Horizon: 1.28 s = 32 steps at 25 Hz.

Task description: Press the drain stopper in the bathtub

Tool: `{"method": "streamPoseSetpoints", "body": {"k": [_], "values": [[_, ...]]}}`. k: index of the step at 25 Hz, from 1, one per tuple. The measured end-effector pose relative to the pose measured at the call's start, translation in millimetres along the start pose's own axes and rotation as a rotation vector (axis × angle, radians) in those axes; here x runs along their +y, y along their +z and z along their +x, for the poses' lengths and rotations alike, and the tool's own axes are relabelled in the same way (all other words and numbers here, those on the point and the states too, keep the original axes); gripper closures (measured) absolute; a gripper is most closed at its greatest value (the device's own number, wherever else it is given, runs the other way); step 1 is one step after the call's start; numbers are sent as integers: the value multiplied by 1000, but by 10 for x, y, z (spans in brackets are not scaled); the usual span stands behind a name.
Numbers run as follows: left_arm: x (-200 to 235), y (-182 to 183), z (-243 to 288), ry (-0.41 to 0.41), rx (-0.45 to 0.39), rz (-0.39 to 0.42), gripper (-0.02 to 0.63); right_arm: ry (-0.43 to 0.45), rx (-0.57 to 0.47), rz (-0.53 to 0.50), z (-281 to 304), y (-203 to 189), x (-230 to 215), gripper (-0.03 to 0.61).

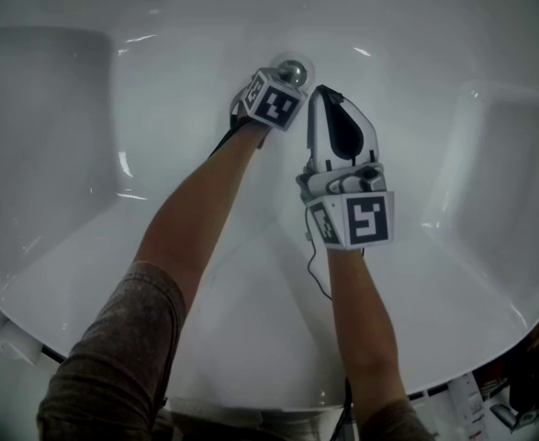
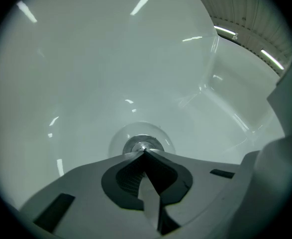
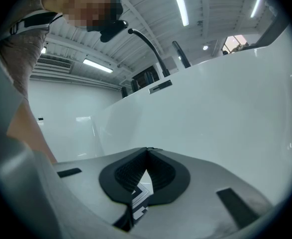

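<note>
A round chrome drain stopper (image 1: 293,71) sits in the floor of the white bathtub (image 1: 159,108), at the far middle of the head view. My left gripper (image 1: 283,73) is shut, and its tips rest at the near edge of the drain stopper (image 2: 141,144). In the left gripper view the left gripper (image 2: 145,152) has its jaws closed together with nothing between them. My right gripper (image 1: 324,92) is shut too and hangs just right of the left one, above the tub floor. The right gripper (image 3: 146,150) points at the tub's white wall, holding nothing.
The tub's curved walls (image 1: 489,173) rise on both sides, with a flat ledge (image 1: 39,90) at the left. A thin cable (image 1: 317,274) trails under my right forearm. Beyond the tub's near rim some papers (image 1: 503,402) lie at the lower right.
</note>
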<state>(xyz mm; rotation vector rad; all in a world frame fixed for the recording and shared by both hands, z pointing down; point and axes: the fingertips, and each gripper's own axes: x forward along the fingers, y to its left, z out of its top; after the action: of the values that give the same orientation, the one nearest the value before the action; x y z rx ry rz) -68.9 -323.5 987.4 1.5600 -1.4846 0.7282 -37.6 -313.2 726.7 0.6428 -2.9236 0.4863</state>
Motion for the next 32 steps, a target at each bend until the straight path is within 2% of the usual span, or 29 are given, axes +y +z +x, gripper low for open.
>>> {"method": "streamPoseSetpoints", "body": {"k": [4, 14, 23, 27, 32], "values": [[36, 5, 12, -7, 26, -34, 613, -9, -2, 9, -10, -10, -27, 580], [36, 16, 46, -20, 72, -44, 612, -22, 11, 26, -35, -99, -54, 580], [60, -4, 0, -10, 22, -75, 612, -43, 27, 19, -56, -161, -119, 580], [16, 23, -60, -2, -1, -64, 612, -45, 26, 20, -91, -160, -121, 580], [32, 59, -115, 0, -4, -95, 614, -34, 33, 13, -77, -141, -81, 580]]}}
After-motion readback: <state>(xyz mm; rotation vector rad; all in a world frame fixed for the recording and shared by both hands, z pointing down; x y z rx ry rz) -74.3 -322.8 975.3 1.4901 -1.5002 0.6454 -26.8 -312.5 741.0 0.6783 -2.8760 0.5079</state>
